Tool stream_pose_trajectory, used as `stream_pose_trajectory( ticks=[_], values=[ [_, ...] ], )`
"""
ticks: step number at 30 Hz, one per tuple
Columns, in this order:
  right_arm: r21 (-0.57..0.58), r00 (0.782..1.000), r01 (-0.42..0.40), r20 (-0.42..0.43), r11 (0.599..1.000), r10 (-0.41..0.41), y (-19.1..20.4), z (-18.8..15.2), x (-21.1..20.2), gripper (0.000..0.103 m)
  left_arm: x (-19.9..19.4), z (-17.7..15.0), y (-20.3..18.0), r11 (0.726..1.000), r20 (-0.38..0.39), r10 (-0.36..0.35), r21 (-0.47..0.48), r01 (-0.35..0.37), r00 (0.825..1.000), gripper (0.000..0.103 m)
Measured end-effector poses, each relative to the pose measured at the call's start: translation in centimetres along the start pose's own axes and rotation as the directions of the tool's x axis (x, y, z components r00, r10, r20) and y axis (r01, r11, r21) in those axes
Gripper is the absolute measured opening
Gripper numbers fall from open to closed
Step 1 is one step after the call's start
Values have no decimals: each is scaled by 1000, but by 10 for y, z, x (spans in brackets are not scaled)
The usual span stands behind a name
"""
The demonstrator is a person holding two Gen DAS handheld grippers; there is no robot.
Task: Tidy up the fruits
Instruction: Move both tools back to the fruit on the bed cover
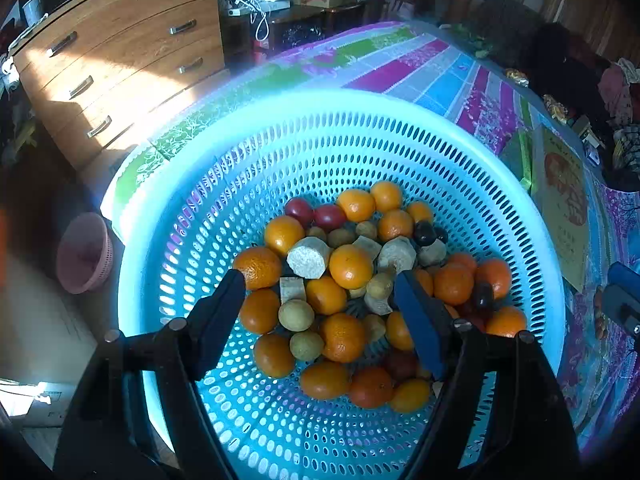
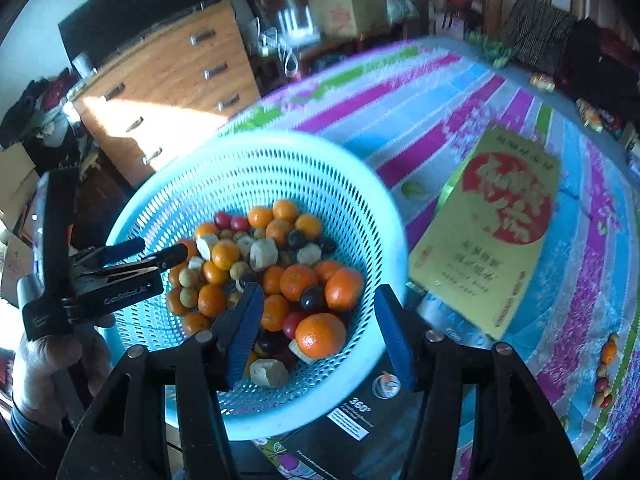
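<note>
Over the basket (image 1: 400,120), both grippers empty

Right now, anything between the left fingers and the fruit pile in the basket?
Nothing visible. The left gripper hangs open over the fruit pile inside the basket, with only air between its fingers and the fruit.

Both grippers tilt steeply downward — the left gripper (image 1: 320,284) and the right gripper (image 2: 318,306) each gape, nothing clamped between their fingers.
</note>
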State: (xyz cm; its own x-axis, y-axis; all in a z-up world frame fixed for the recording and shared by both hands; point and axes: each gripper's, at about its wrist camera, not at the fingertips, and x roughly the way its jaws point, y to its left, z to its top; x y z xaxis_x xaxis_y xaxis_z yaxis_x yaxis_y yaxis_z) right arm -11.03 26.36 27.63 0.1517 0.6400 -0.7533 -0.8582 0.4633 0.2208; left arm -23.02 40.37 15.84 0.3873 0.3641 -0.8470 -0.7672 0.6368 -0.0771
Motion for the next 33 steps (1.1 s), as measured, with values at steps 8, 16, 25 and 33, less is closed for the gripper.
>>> stream_pose_trajectory(
  ticks=[8, 16, 25, 33],
  values=[
    [88, 980, 101, 163, 991, -115, -41, -46, -81, 65, -18, -7, -26, 999, 107, -21, 30, 18, 994, 81],
    [203, 954, 160, 219, 966, -205, -93, -95, -130, 76, -40, -18, -78, 994, 197, -108, 51, 100, 974, 87],
    [365, 935, 200, 206, 909, -288, -174, -176, -151, 78, -73, -41, -210, 920, 186, -322, 293, 261, 928, 87],
    [493, 930, 269, 90, 827, -356, -268, -266, -158, 71, -43, -104, -376, 722, -66, -437, 570, 393, 897, 87]
  ],
)
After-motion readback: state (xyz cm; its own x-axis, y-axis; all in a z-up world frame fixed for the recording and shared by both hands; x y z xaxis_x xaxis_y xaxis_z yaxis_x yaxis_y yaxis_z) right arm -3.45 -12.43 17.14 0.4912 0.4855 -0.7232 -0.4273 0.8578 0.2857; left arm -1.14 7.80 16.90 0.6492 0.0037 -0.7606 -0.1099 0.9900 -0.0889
